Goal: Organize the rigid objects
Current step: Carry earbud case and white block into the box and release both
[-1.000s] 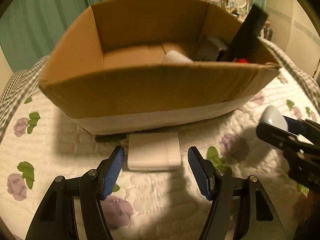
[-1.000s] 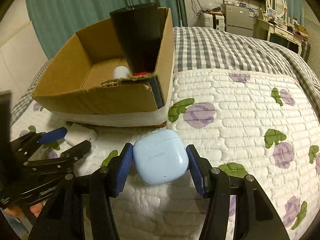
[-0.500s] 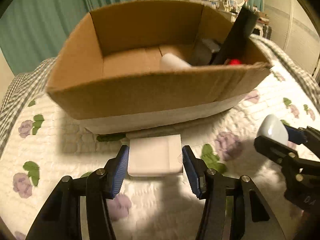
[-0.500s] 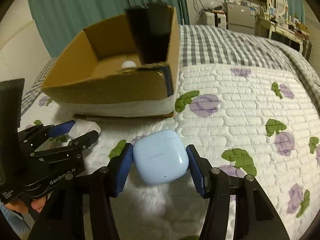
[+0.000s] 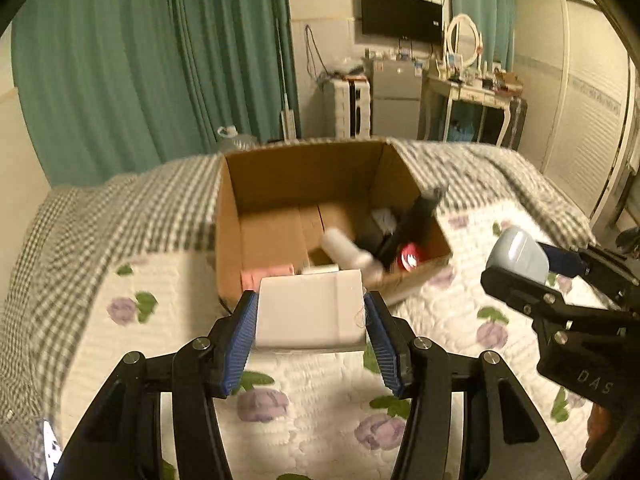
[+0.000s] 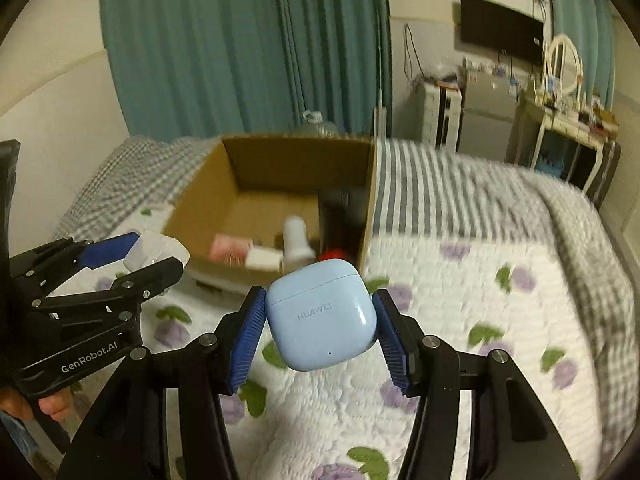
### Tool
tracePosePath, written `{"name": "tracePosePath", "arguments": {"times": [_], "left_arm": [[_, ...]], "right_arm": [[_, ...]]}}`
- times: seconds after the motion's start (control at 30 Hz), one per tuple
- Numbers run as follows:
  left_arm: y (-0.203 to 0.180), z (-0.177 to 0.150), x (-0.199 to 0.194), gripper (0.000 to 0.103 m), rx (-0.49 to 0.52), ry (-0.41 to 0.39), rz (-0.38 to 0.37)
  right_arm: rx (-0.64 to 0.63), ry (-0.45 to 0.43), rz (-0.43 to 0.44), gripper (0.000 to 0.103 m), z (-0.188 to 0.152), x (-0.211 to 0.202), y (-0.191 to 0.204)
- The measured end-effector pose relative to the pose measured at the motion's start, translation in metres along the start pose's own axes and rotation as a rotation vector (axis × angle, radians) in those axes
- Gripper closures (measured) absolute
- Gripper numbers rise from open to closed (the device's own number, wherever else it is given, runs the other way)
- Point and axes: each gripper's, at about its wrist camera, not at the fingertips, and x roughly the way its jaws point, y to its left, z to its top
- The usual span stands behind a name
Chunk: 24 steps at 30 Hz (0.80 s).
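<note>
Bedroom, teal curtains behind; quilted floral bed (image 5: 320, 400) carries open cardboard box (image 5: 228, 240), landmark here. Left of box front: left gripper (image 5: 310, 314) jaws clamped on white flat block (image 5: 310, 312), lifted off quilt, just short of box near wall. Inside box: white cylinder (image 5: 346, 250), pink item, black object, red piece. Right of box: right gripper (image 6: 320, 316) jaws holding blue earbud case (image 6: 320, 312) aloft. Advice: clear near rim, lower into bare cardboard floor at left, release one gripper at a time.
</note>
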Motion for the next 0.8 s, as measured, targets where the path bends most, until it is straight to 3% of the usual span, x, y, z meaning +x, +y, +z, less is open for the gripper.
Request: {"name": "tracePosePath", "arguments": {"times": [0.23,0.5,0.6,0.73,0.8], "left_arm": [[0.003,0.028,0.007,0.048,0.014,-0.051,0.007],[0.019,0.063,0.104,0.048,-0.005,-0.015,0.037],[0.023,0.066,0.13,0.046,0.004,0.003,0.009],[0.027,0.065,0.142,0.043,-0.013,0.018,-0.016],[0.029,0.063,0.137,0.041,-0.01,-0.011,-0.004]], "right_arm": [[-0.043,-0.076,0.031,0.049,0.045,-0.005,0.007],[-0.067,-0.067,0.059,0.049,0.091,0.065,0.0],[-0.076,-0.051,0.05,0.049,0.1,0.085,-0.006],[-0.065,-0.038,0.036,0.049,0.108,0.106,-0.014],[-0.055,-0.038,0.032,0.049,0.111,0.11,-0.014]]}}
